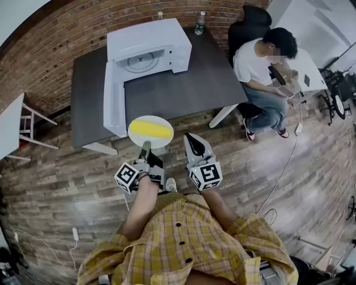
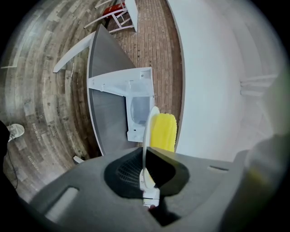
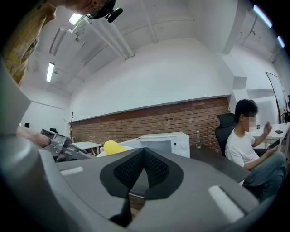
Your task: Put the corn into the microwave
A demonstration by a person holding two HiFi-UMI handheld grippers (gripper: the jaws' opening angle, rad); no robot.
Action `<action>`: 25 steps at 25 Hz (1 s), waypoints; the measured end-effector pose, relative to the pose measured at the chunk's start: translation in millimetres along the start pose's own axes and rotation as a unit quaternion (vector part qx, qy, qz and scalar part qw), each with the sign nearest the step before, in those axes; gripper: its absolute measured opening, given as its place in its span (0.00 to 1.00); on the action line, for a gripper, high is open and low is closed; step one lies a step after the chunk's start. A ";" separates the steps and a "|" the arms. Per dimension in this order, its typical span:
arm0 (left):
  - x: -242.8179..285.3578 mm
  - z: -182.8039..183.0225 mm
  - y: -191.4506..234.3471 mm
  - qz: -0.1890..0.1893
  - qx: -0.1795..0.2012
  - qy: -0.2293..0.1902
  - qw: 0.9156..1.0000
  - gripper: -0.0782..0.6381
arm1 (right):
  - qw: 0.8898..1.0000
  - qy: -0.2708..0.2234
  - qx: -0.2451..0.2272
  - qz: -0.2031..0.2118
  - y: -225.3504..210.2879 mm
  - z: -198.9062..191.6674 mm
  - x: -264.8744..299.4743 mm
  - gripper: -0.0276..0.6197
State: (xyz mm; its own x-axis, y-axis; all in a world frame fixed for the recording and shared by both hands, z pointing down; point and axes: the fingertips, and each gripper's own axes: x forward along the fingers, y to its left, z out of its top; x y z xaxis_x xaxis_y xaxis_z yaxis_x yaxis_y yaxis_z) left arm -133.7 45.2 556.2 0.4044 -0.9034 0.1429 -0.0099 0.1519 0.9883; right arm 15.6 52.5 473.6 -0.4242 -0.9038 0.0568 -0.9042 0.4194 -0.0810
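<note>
Corn point(image 1: 151, 129) lies on a white plate point(image 1: 137, 123) at the centre of the head view, just below the table point(image 1: 189, 89). The left gripper point(image 1: 146, 147) reaches forward almost level, pinching the plate's near rim. The right gripper point(image 1: 192, 140) alongside is pressed together, empty. In the left gripper view the edge-on plate hides part of the microwave point(image 2: 136, 106).

Head view: the near rim of the round white plate point(image 1: 158, 143) is hidden inside the left gripper point(image 1: 146, 149); 1 clear plastic bottle point(image 1: 160, 15) shows only its top behind the white microwave point(image 1: 167, 39). Left gripper view: the edge-on plate hides part of the yellow corn cob point(image 2: 164, 131). Right gripper view: the right gripper point(image 3: 144, 156) masks the cob's lower part and the legs of the seated person in a white T-shirt point(image 3: 240, 152).
</note>
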 end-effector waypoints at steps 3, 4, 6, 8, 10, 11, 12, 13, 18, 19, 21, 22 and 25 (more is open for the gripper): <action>20.5 7.1 -7.3 -0.009 -0.007 0.004 1.000 0.13 | 1.000 -0.002 -0.002 -0.006 -8.5 3.1 19.7 0.04; 26.4 9.1 -10.7 -0.015 -0.012 0.005 1.000 0.13 | 1.000 -0.002 -0.004 -0.006 -10.0 3.9 25.1 0.04; 34.0 14.3 -12.1 -0.015 -0.011 0.005 1.000 0.12 | 1.000 -0.001 -0.006 -0.006 -11.3 4.8 33.6 0.04; 39.0 19.5 -9.1 -0.005 -0.006 0.003 1.000 0.13 | 1.000 -0.001 -0.006 -0.007 -13.2 5.3 40.3 0.04; 42.6 21.3 -5.7 0.003 -0.005 0.002 1.000 0.13 | 1.000 0.000 -0.004 -0.008 -15.9 5.8 44.5 0.04; 44.7 21.1 -5.5 0.003 -0.007 0.002 1.000 0.12 | 1.000 0.000 -0.004 -0.008 -17.4 6.0 46.5 0.04; 47.6 21.0 -6.5 0.001 -0.011 0.001 1.000 0.13 | 1.000 0.000 -0.004 -0.008 -19.3 5.9 49.0 0.04; 50.7 21.5 -7.3 -0.001 -0.013 -0.001 1.000 0.13 | 1.000 0.000 -0.004 -0.007 -21.2 6.0 51.9 0.04; 65.9 25.0 -3.1 0.007 -0.012 -0.012 1.000 0.12 | 1.000 0.003 -0.002 0.001 -33.1 4.2 66.3 0.04; 70.4 24.9 -3.5 0.006 -0.014 -0.014 1.000 0.13 | 1.000 0.003 -0.001 0.003 -36.6 3.4 70.0 0.04; 80.7 24.5 -4.7 0.001 -0.018 -0.020 1.000 0.13 | 1.000 0.003 0.000 0.009 -45.0 2.0 78.9 0.04; 86.2 25.2 -4.3 0.002 -0.017 -0.023 1.000 0.12 | 1.000 0.003 0.000 0.013 -49.5 1.7 84.6 0.04; 103.9 28.7 -4.2 0.006 -0.014 -0.034 0.999 0.13 | 1.000 0.001 0.002 0.025 -63.0 3.4 103.6 0.04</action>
State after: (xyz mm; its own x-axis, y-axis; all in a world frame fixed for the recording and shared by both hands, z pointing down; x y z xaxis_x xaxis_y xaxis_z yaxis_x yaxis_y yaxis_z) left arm -118.0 -60.9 568.4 0.3407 -0.9265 0.1595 0.0119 0.1739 0.9847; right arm 28.8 -67.8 481.1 -0.4687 -0.8816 0.0556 -0.8819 0.4634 -0.0869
